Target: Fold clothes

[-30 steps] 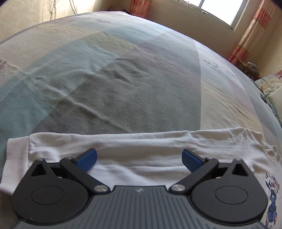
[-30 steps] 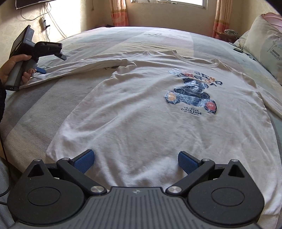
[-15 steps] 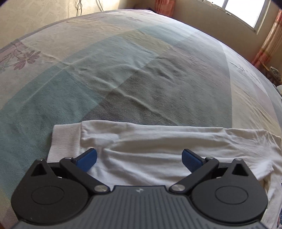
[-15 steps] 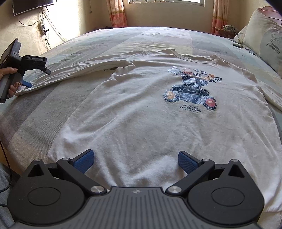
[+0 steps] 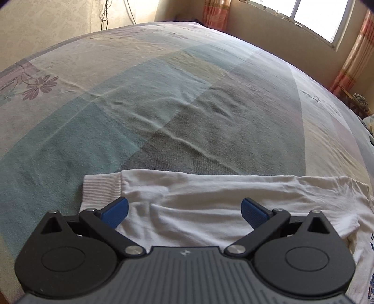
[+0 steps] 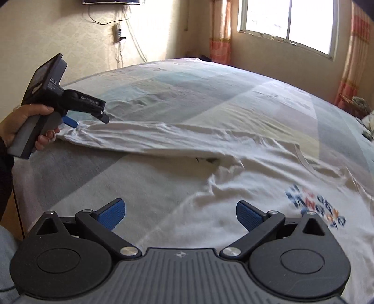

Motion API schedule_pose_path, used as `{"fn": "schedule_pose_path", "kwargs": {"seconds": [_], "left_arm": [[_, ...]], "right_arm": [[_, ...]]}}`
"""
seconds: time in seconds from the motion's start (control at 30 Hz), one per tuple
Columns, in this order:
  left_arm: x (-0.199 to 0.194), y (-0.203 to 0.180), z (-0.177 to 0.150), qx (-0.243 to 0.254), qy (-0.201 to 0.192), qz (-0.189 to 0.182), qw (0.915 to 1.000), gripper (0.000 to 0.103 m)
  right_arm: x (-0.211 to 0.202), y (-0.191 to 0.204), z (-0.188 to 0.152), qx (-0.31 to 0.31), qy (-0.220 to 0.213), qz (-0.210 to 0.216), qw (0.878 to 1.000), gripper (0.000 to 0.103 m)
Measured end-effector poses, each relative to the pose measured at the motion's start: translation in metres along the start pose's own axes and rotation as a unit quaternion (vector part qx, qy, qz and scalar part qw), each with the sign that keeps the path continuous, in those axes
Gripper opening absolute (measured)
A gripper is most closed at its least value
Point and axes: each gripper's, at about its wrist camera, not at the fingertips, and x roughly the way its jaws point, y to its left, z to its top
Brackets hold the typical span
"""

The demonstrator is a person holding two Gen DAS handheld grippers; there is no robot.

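Right gripper (image 6: 180,214): lower centre of frame, jaws spread wide, empty, over the white shirt (image 6: 233,210) spread on the bed (image 6: 210,93).
Left gripper (image 5: 184,211): jaws wide, empty, above the sleeve (image 5: 198,194) near its ribbed cuff (image 5: 101,189).
Right view alone: hand (image 6: 25,124) gripping the left tool at upper left; blurred chest print (image 6: 315,208); window (image 6: 287,21).

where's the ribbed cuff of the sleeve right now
In the left wrist view the ribbed cuff lies flat on the bedspread, just ahead of the open left claw's left finger.
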Motion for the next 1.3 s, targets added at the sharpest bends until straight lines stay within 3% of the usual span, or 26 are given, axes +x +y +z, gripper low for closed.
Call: {"fn": "schedule_pose_path", "kwargs": {"seconds": [0.13, 0.2, 0.3, 0.43, 0.7, 0.77, 0.87, 0.97, 1.1, 1.23, 1.3], "left_arm": [[0.001, 0.014, 0.002, -0.012, 0.01, -0.028, 0.9995, 0.102], [0.0, 0.018, 0.004, -0.02, 0.009, -0.045, 0.9987, 0.102], [-0.002, 0.023, 0.008, -0.032, 0.003, -0.048, 0.9983, 0.102], [-0.002, 0.024, 0.01, -0.039, 0.002, -0.05, 0.998, 0.102], [-0.005, 0.016, 0.008, -0.028, 0.001, -0.048, 0.9984, 0.102], [-0.009, 0.013, 0.007, -0.028, -0.002, -0.056, 0.9981, 0.102], [-0.01, 0.009, 0.007, -0.02, -0.003, -0.065, 0.9977, 0.102], [-0.009, 0.008, 0.008, -0.021, -0.002, -0.064, 0.9978, 0.102], [-0.011, 0.013, 0.011, -0.028, -0.01, -0.059, 0.9978, 0.102], [-0.015, 0.024, 0.015, -0.05, -0.024, -0.057, 0.9969, 0.102], [-0.017, 0.029, 0.015, -0.058, -0.025, -0.056, 0.9964, 0.102]], "right_arm": [[0.072, 0.021, 0.061, -0.034, 0.009, 0.019, 0.999, 0.103], [0.115, 0.036, 0.083, -0.043, 0.018, 0.008, 0.999, 0.103], [0.167, 0.048, 0.098, -0.024, 0.033, 0.003, 0.999, 0.103], [0.2, 0.06, 0.09, 0.004, 0.055, 0.005, 0.998, 0.103], [0.177, 0.052, 0.06, 0.026, 0.076, 0.035, 0.996, 0.103], [0.172, 0.049, 0.066, 0.027, 0.09, 0.046, 0.994, 0.103], [0.164, 0.048, 0.08, 0.017, 0.053, 0.033, 0.998, 0.103], [0.176, 0.047, 0.093, 0.011, 0.041, 0.015, 0.999, 0.103], [0.199, 0.048, 0.096, 0.028, 0.049, 0.025, 0.998, 0.103], [0.198, 0.066, 0.099, 0.008, 0.014, 0.075, 0.997, 0.103], [0.204, 0.081, 0.105, -0.008, 0.019, 0.101, 0.995, 0.103]]}}
